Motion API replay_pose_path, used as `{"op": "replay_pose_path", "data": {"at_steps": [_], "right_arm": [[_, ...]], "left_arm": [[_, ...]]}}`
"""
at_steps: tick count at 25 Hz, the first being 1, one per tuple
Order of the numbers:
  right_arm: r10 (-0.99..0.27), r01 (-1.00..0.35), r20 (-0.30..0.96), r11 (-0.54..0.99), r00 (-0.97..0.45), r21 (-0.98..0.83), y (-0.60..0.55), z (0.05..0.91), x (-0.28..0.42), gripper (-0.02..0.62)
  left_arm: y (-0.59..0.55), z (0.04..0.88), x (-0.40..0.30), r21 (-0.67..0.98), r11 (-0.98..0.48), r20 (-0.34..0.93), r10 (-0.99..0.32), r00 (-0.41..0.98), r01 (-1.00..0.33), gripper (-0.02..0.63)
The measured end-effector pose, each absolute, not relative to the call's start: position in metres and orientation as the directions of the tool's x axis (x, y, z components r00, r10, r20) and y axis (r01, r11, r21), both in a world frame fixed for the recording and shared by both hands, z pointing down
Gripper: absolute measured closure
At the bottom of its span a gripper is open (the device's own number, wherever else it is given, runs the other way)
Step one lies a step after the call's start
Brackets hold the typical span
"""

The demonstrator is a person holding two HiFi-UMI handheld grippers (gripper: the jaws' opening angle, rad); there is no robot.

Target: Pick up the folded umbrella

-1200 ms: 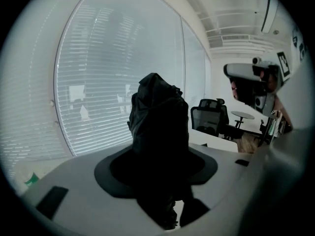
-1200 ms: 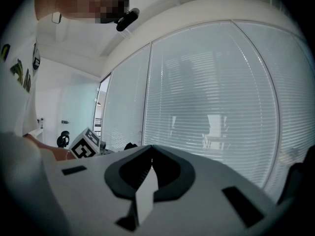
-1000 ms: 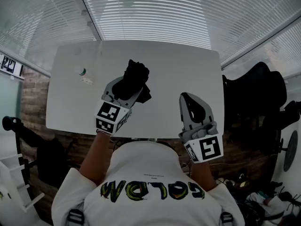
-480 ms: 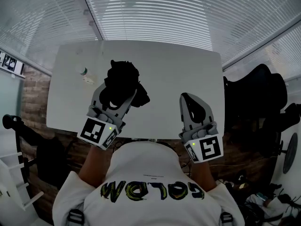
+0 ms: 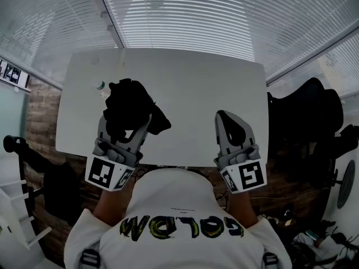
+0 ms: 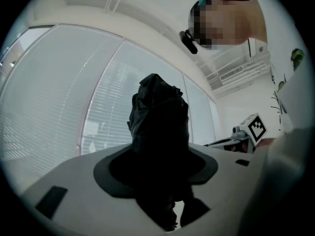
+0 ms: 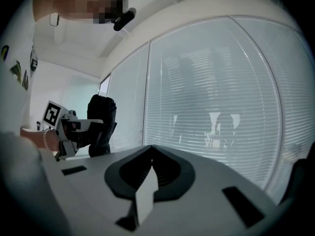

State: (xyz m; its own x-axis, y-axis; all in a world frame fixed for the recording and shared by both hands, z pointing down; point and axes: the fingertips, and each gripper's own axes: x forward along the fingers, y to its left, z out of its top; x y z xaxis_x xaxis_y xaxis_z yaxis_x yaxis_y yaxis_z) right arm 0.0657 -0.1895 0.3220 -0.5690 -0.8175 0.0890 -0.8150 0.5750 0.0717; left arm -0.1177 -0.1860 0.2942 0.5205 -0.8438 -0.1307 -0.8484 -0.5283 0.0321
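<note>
The fingers [image 6: 74, 181] of the left gripper [image 5: 124, 125] are pressing from both sides on the black folded umbrella [image 5: 130, 102], standing about half open around its bulk. The left gripper view is showing this most closely: the umbrella [image 6: 160, 127] is filling the gap between the dark pads and standing up against the window blinds [image 6: 64, 97], with a loose end hanging below the grip. From the head view, the same bundle is sitting over the near left part of the white desk [image 5: 196, 88], with a flap sticking out to its right.

The right gripper's [image 5: 226, 119] fingers [image 7: 142, 200] are lying together with nothing between them, as the right gripper view is showing plainly. That gripper is pointing level over the desk's near right edge, well apart from the umbrella.

Each gripper view is catching the other gripper from the side. The right gripper view is showing the left gripper [image 7: 81, 129] with the umbrella [image 7: 102, 117] standing upright in it, sticking out above and below the fingers. The left gripper view is showing the right gripper's marker cube [image 6: 257, 128] at the far right.

Only the head view is showing the small bottle [image 5: 100, 86] lying near the desk's far left corner, just beyond the umbrella, and the person's white shirt [image 5: 174, 206] below both grippers.
</note>
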Motion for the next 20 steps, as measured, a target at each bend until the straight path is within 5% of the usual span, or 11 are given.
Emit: {"op": "replay_pose_path", "data": {"at_steps": [20], "right_arm": [[-0.812,-0.81,0.088,0.582,-0.576,0.071,-0.1926,0.3207,0.0643,0.583]], "left_arm": [[-0.1854,0.2919,-0.116,0.044,-0.542,-0.139,-0.835,0.532,-0.839,0.353]]}}
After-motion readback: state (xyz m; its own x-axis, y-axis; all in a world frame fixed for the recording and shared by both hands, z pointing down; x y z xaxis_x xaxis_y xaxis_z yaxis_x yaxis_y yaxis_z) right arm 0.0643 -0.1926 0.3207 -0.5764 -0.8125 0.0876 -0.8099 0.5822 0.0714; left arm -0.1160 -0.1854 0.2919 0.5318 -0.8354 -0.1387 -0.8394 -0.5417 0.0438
